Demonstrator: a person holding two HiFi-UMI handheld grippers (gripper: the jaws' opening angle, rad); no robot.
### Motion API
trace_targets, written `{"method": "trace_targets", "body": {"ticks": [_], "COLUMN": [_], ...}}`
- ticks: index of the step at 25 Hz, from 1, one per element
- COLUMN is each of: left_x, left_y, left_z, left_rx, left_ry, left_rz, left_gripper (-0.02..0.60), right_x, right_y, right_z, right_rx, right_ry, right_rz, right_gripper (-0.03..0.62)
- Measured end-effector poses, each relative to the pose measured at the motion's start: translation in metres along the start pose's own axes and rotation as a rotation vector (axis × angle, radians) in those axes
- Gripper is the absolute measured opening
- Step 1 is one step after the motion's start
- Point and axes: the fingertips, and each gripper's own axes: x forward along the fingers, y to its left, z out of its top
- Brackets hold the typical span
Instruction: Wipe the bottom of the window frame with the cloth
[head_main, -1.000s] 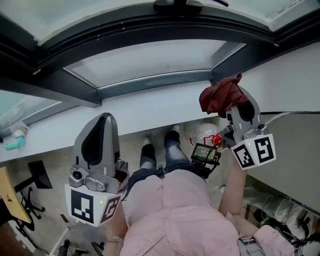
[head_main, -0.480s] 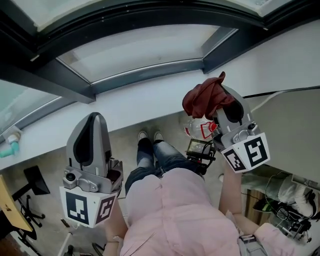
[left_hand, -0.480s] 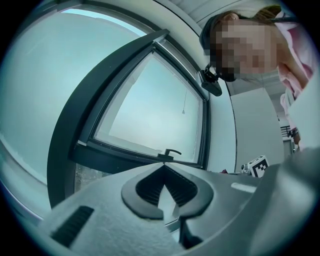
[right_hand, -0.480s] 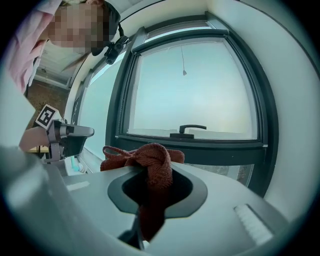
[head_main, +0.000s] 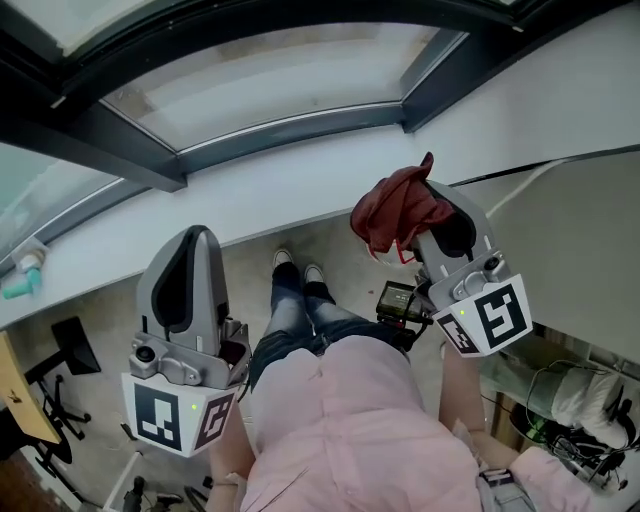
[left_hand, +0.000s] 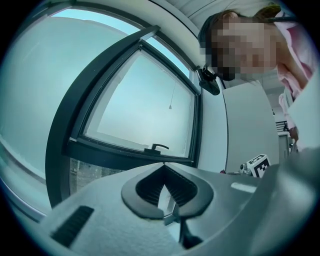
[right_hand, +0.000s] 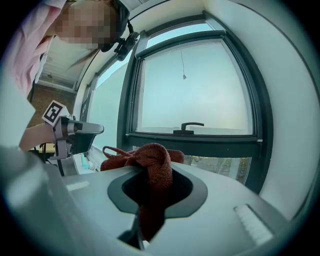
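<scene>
- Head view puts your right gripper (head_main: 432, 222) at the right side, with the red cloth (head_main: 395, 212) bunched on its tip, on the side that faces the window.
- In the right gripper view the two jaws are pressed on the cloth. A twisted strand of it runs down through the gap between the pads. The rest sits as a lump on top of the jaws and spreads to the left.
- The cloth is held in the air near the white sill (head_main: 240, 205), in front of the bottom bar of the dark window frame (head_main: 290, 132).
- In the right gripper view that bar and the window handle (right_hand: 191, 125) stand beyond the cloth. The cloth looks apart from the frame and does not rest on it.
- Your left gripper (head_main: 196, 250) is at the left side of the head view, lower than the right one. It points up toward the sill and touches nothing.
- In the left gripper view its jaws are pressed together, with the tips meeting. Only a small hollow stays between the dark pads, and no thing is in it.
- The two grippers are well apart, with your pink shirt (head_main: 350, 420) between and below them. The cloth is only on the right one.
</scene>
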Motion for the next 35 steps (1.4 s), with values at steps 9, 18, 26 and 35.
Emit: {"method": "trace_targets", "body": {"ticks": [9, 18, 26, 35], "left_x": [-0.022, -0.006, -0.011, -0.021], "left_y": [-0.059, -0.061, -0.057, -0.044], "left_z": [-0.020, -0.015, -0.005, 0.000], "left_rx": [0.020, 0.039, 0.059, 0.056], "left_ry": [0.025, 0.034, 0.031, 0.013], "left_rz": [-0.014, -0.048, -0.063, -0.051], "left_gripper": [-0.003, -0.003, -0.003, -0.003], "right_x": [-0.050, -0.041, -0.036, -0.028], "right_y": [0.002, 0.003, 0.018, 0.033], "right_z": [-0.022, -0.012, -0.004, -0.003], "right_rx": [0.003, -0.009, -0.010, -0.022], "right_ry": [-0.014, -0.018, -0.015, -0.005], "right_rz": [0.010, -0.021, -0.045, -0.033], "right_gripper": [0.064, 0.066, 0.064, 0.063]}}
